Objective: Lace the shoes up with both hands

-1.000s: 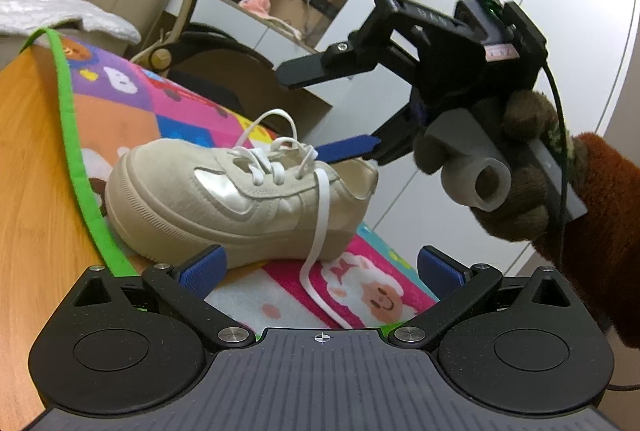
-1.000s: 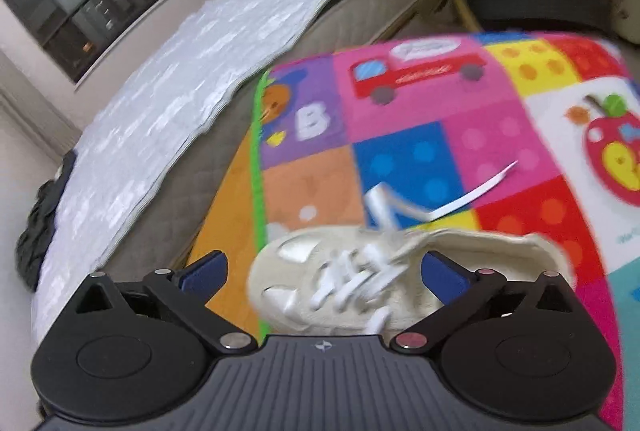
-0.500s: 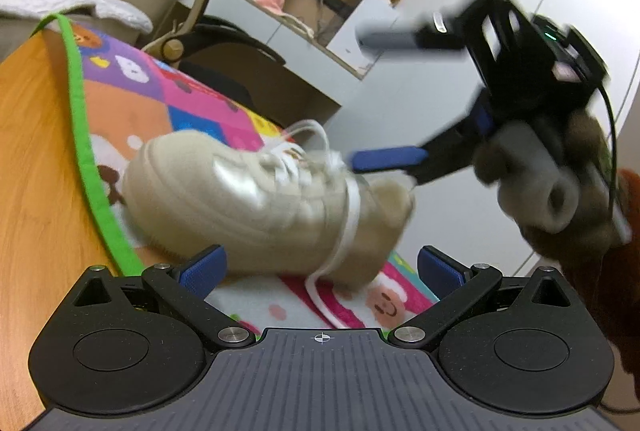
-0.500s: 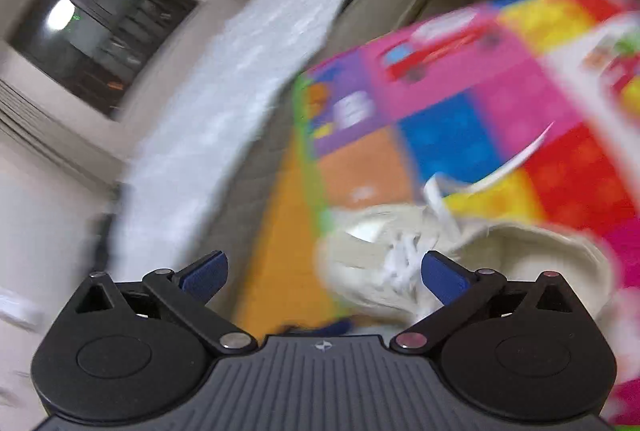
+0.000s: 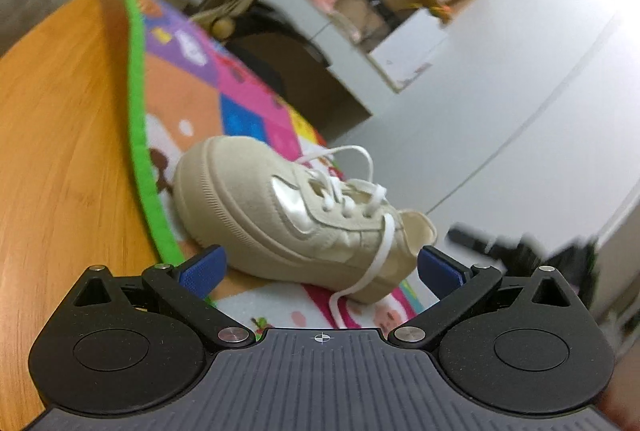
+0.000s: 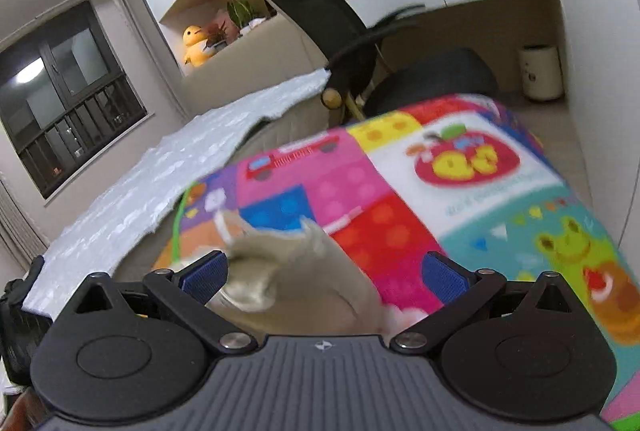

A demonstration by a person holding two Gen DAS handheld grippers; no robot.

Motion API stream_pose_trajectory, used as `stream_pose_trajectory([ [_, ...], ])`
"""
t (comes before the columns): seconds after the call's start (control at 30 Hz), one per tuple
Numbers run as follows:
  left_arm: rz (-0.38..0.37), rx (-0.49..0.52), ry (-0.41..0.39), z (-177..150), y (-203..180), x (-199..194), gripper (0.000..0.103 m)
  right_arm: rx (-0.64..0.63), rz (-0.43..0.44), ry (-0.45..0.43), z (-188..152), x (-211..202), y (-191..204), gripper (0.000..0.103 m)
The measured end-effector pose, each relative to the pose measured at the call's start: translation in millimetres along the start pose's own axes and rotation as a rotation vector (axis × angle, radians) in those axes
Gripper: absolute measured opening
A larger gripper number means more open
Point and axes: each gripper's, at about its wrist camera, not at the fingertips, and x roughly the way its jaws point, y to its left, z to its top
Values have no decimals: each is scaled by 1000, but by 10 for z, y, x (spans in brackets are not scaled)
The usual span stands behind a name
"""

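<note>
The cream shoe (image 5: 296,219) lies tilted on the play mat (image 5: 248,111), toe toward the mat's green border (image 5: 138,135). Its white lace (image 5: 376,263) is threaded through the eyelets but untied: one end trails down the near side onto the mat, and a loop stands above the tongue. Your left gripper (image 5: 320,265) hovers just short of the shoe, fingers spread and empty. Your right gripper (image 6: 324,273) hangs over the shoe's heel end, fingers likewise spread, holding nothing. Judged step: approaching the loose ends. Each gripper needs to pinch one lace end cleanly before any crossing.
</note>
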Motion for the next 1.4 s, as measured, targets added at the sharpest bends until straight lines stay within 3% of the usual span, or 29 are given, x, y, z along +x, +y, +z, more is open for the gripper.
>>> stream_pose_trajectory([
  [0.13,1,-189,37,210,48,83,103,141,88,-47,-7,156,-229,103],
  [0.23,24,-210,38,278,33,126,103,223,195,-76,-14,331,-346,103],
  [0.3,47,-179,37,285,-9,168,103,244,255,-40,-51,475,-418,103],
  [0.37,70,-84,38,254,-83,201,103,242,273,13,-120,613,-462,103],
  [0.47,109,89,38,174,-215,245,103,131,265,16,-207,642,-361,103],
  [0.57,131,222,13,50,-274,267,103,139,278,15,-195,656,-377,103],
  [0.83,85,52,50,53,75,320,103,132,290,36,-198,635,-397,103],
  [0.93,116,48,94,250,42,417,103,122,287,79,-211,571,-313,103],
  [1.0,91,158,67,465,-73,458,103,93,278,129,-231,459,-142,103],
  [1.07,50,316,10,705,-237,480,103,-6,405,226,-313,347,94,103],
  [1.1,71,401,-35,837,-329,510,103,-45,471,261,-352,296,196,103],
  [1.17,198,460,-84,1095,-437,599,103,-126,546,300,-386,185,394,103],
  [1.2,240,454,-82,1189,-451,616,103,-164,545,297,-375,127,460,103],
  [1.27,282,420,-77,1282,-461,547,103,-215,440,225,-263,15,468,103],
  [1.4,254,403,26,987,-580,382,103,-84,252,142,0,90,96,103],
])
